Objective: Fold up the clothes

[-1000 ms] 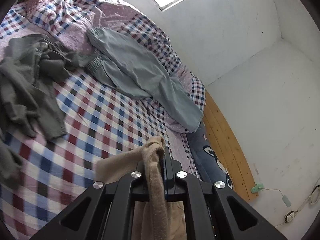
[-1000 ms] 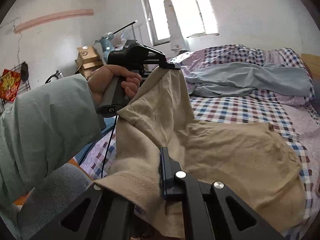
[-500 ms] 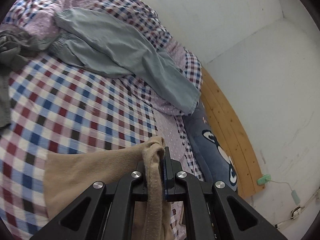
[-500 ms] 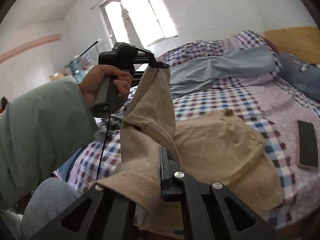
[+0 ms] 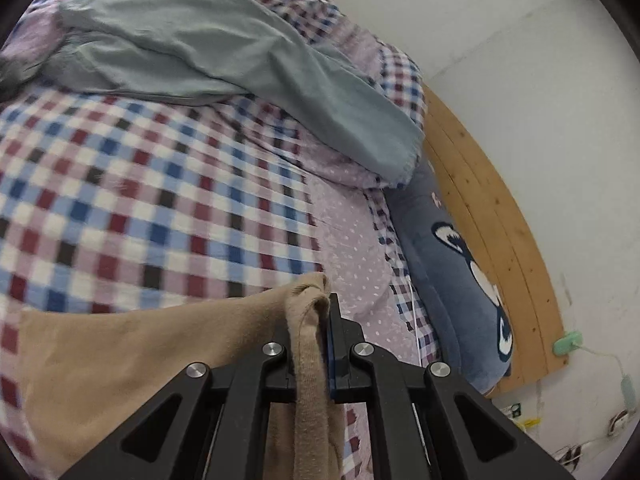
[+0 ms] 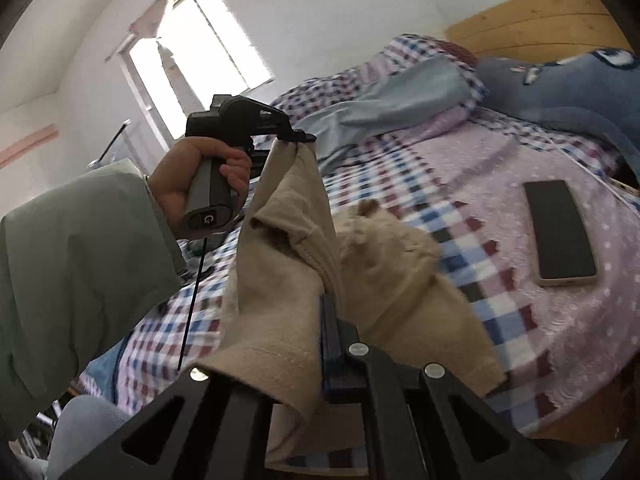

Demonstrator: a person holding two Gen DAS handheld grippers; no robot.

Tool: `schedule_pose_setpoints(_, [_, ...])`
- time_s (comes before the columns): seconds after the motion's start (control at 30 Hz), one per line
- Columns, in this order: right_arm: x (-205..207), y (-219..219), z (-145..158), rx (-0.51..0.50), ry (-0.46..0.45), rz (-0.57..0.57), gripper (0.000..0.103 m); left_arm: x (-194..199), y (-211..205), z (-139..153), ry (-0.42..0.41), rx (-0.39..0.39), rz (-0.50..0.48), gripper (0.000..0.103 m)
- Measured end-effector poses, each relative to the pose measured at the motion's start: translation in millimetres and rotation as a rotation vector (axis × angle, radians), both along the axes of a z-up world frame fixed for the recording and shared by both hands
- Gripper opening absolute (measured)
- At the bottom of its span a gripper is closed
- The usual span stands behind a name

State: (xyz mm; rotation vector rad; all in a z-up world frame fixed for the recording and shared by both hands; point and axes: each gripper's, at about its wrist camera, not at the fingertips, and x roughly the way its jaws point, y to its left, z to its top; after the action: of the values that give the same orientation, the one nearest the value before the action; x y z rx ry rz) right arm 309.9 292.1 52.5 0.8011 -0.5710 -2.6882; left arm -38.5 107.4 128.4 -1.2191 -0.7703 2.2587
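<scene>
Beige cloth, the tan garment (image 6: pixel 280 280), hangs stretched between both tools, its long axis running from the left gripper (image 6: pixel 298 140) high above the bed down to the right gripper (image 6: pixel 326 320), while its rest lies on the checkered blanket (image 5: pixel 140 200). Both claws are clamped on its edge. Only the right view shows the hand (image 6: pixel 188 176), the phone (image 6: pixel 560 232) and the window (image 6: pixel 200 60); only the left view shows the wall sockets (image 5: pixel 616 424). Grey-blue trousers (image 5: pixel 200 48) lie well apart.

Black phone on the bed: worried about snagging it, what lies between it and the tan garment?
Right wrist view: only bare checked bedspread separates phone from garment.
</scene>
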Motion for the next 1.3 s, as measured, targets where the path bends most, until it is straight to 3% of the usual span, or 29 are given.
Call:
schedule_pose_setpoints(0.07, [-9,10,-11,0.001,-0.043,-0.044,0.001,-13,18,-13,-0.027,-0.037,-0.003,0.005])
schedule_pose_setpoints(0.23, [-45,41,-57,-0.057,-0.231,-0.128,0.004,-47,33,-76,-0.2,-0.125,0.048,0.005])
schedule_pose_setpoints(0.27, [-47,46,-61,-0.072,-0.246,-0.139,0.006,-49,33,-82,-0.213,-0.112,0.049,0.006])
schedule_pose_setpoints(0.3, [-48,52,-66,-0.087,-0.26,-0.15,0.007,-50,31,-85,-0.217,-0.089,0.046,0.011])
schedule_pose_setpoints(0.37, [-48,60,-68,-0.116,-0.267,-0.162,0.012,-51,28,-90,-0.226,-0.042,0.04,0.032])
schedule_pose_setpoints(0.4, [-46,61,-66,-0.115,-0.261,-0.166,0.02,-48,20,-86,-0.207,-0.023,0.045,0.053])
schedule_pose_setpoints(0.43, [-44,63,-64,-0.119,-0.25,-0.171,0.026,-45,11,-80,-0.179,-0.008,0.053,0.066])
schedule_pose_setpoints(0.6, [-34,73,-57,-0.196,-0.219,-0.204,0.045,-27,-37,-46,-0.04,0.072,0.091,0.075])
schedule_pose_setpoints(0.77, [-33,80,-64,-0.25,-0.252,-0.227,0.046,2,-93,-35,0.015,-0.043,0.111,0.075])
schedule_pose_setpoints(0.97, [-36,69,-60,-0.087,-0.253,-0.247,0.047,42,-161,-62,-0.01,-0.196,0.137,0.075])
schedule_pose_setpoints(1.03, [-37,66,-57,-0.038,-0.239,-0.25,0.052,48,-169,-78,-0.049,-0.209,0.112,0.074])
schedule_pose_setpoints(1.2, [-40,64,-53,0.041,-0.221,-0.249,0.054,46,-176,-101,-0.071,-0.092,0.098,0.073])
schedule_pose_setpoints(1.27, [-40,59,-49,0.102,-0.205,-0.238,0.055,44,-176,-105,-0.065,-0.076,0.106,0.057])
schedule_pose_setpoints(1.3, [-41,56,-47,0.142,-0.195,-0.23,0.056,44,-176,-108,-0.061,-0.069,0.11,0.035])
